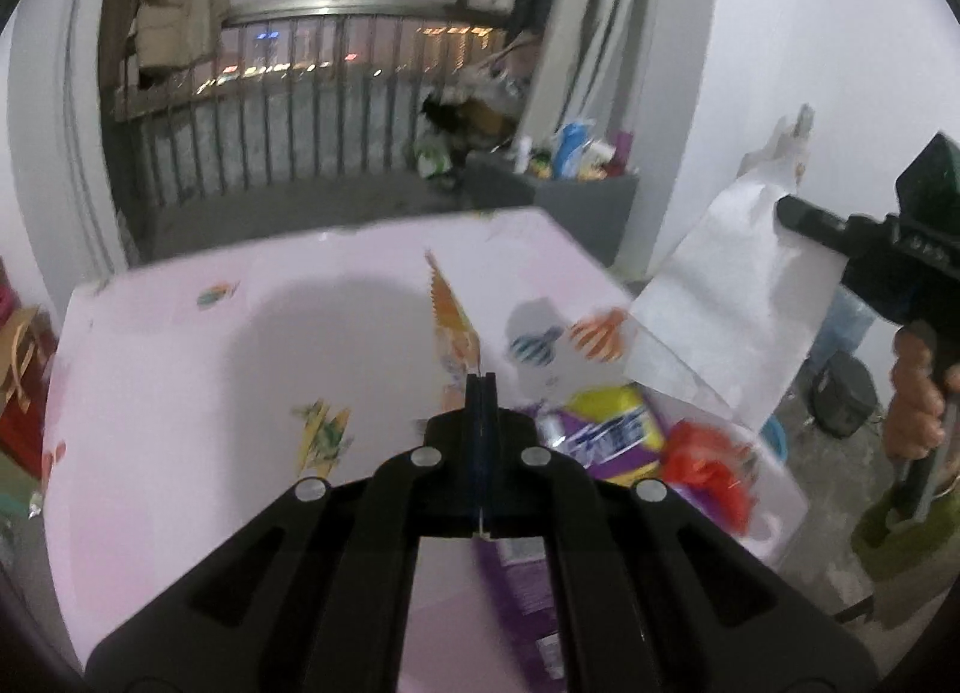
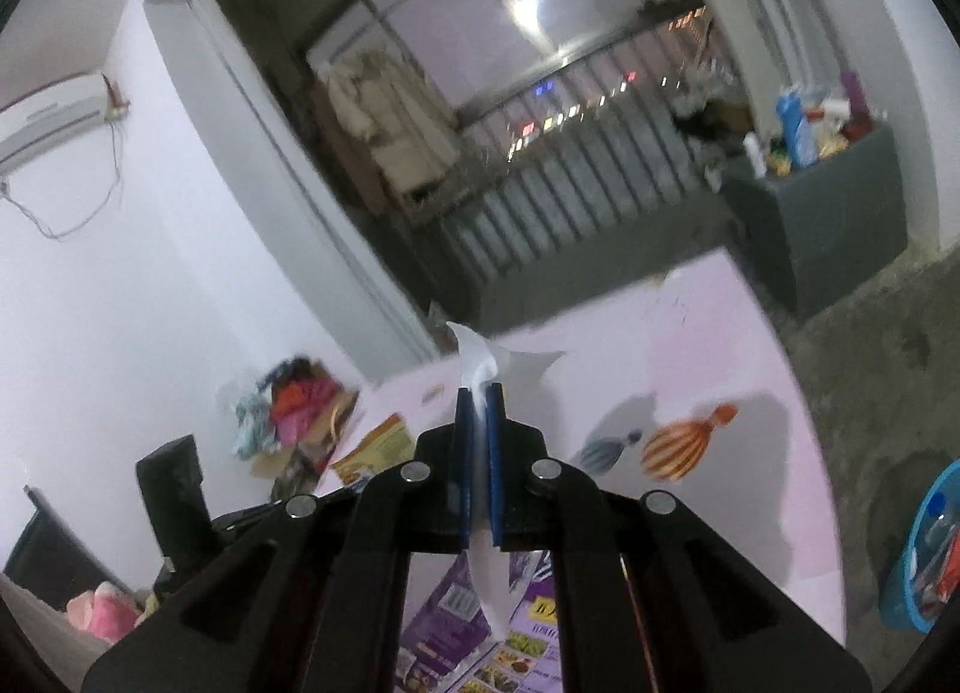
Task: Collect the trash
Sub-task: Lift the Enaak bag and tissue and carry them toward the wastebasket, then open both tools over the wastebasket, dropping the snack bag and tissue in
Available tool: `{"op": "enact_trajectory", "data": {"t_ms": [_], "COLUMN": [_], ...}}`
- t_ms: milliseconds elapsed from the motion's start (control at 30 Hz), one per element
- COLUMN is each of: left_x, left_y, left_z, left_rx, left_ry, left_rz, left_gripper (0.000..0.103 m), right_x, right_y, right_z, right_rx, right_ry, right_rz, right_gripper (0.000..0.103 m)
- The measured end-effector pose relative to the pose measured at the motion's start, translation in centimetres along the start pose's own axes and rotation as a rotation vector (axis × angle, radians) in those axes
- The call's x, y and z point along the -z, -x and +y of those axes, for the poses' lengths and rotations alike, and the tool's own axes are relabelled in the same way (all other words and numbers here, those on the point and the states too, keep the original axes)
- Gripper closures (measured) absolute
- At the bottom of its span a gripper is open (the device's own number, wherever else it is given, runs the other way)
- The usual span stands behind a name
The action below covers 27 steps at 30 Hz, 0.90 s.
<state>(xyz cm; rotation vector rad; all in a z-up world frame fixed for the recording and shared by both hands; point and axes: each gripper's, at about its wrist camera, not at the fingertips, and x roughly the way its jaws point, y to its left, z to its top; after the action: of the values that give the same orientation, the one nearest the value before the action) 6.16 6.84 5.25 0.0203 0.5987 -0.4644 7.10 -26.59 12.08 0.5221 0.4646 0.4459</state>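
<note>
Pink, balloon-printed cloth covers the table [image 1: 180, 345], which stands before a railed balcony. The right gripper [image 2: 479, 393] is clamped tight on a white paper sheet [image 1: 738, 297], raised off the near right corner, apparently to carry it away as trash. The left gripper [image 1: 481, 378] is fully closed over an orange wrapper [image 1: 453, 327]; blur leaves it unclear whether the tips actually pinch it. A purple packet [image 1: 606, 441] and red plastic [image 1: 708, 465] lie at the right edge, partly hidden behind the fingers. A blue bin [image 2: 927, 555] on the floor is cut off.
</note>
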Motion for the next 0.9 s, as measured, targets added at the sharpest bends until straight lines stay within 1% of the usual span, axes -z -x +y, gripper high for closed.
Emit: {"op": "enact_trajectory", "data": {"t_ms": [100,200,267,367,467,500,533,600,633,700,733,800,833,900], "left_x": [-1.8,-3.0,-4.3,-5.7,-7.0,-7.3,-7.6,-8.1,-8.1,-7.6,-7.4,-6.3,-5.7,-4.5], "left_y": [0.2,0.0,-0.7,-2.5,-5.2,-5.9,-7.1,-9.6,-10.5,-13.4,-14.4,-17.7,-19.2,-22.0], "left_z": [-2.2,-4.8,-7.4,-11.7,-16.5,-17.8,-19.6,-23.5,-25.0,-29.0,-30.5,-34.3,-35.9,-38.8], "left_rx": [0.066,0.136,0.212,0.319,0.426,0.451,0.485,0.554,0.571,0.613,0.624,0.645,0.646,0.631], "left_ry": [-0.028,-0.062,-0.098,-0.151,-0.199,-0.209,-0.222,-0.25,-0.259,-0.289,-0.299,-0.319,-0.333,-0.376], "left_rz": [-0.02,-0.029,-0.031,-0.007,0.053,0.071,0.1,0.164,0.187,0.26,0.287,0.372,0.408,0.453], "left_gripper": [0.103,0.103,0.103,0.103,0.103,0.103,0.103,0.103,0.103,0.103,0.103,0.103,0.103,0.103], "right_x": [-0.5,-0.7,-0.7,-0.6,0.1,0.4,0.9,1.6,2.2,3.1,3.7,4.4,4.8,5.3], "right_y": [2.8,6.1,8.7,12.5,16.2,17.2,18.6,20.2,21.2,22.3,23.0,23.3,23.5,23.2], "right_z": [-0.8,-2.3,-3.6,-5.7,-8.3,-9.2,-10.4,-12.2,-13.5,-15.6,-17.0,-19.1,-20.4,-23.1], "right_rx": [0.034,0.094,0.149,0.246,0.348,0.379,0.423,0.479,0.516,0.562,0.591,0.623,0.641,0.671], "right_ry": [-0.012,-0.031,-0.049,-0.078,-0.122,-0.138,-0.16,-0.193,-0.221,-0.262,-0.292,-0.329,-0.348,-0.384], "right_rz": [-0.062,-0.121,-0.16,-0.21,-0.248,-0.257,-0.268,-0.279,-0.283,-0.285,-0.282,-0.275,-0.27,-0.254], "right_gripper": [0.098,0.098,0.098,0.098,0.098,0.098,0.098,0.098,0.098,0.098,0.098,0.098,0.098,0.098]}}
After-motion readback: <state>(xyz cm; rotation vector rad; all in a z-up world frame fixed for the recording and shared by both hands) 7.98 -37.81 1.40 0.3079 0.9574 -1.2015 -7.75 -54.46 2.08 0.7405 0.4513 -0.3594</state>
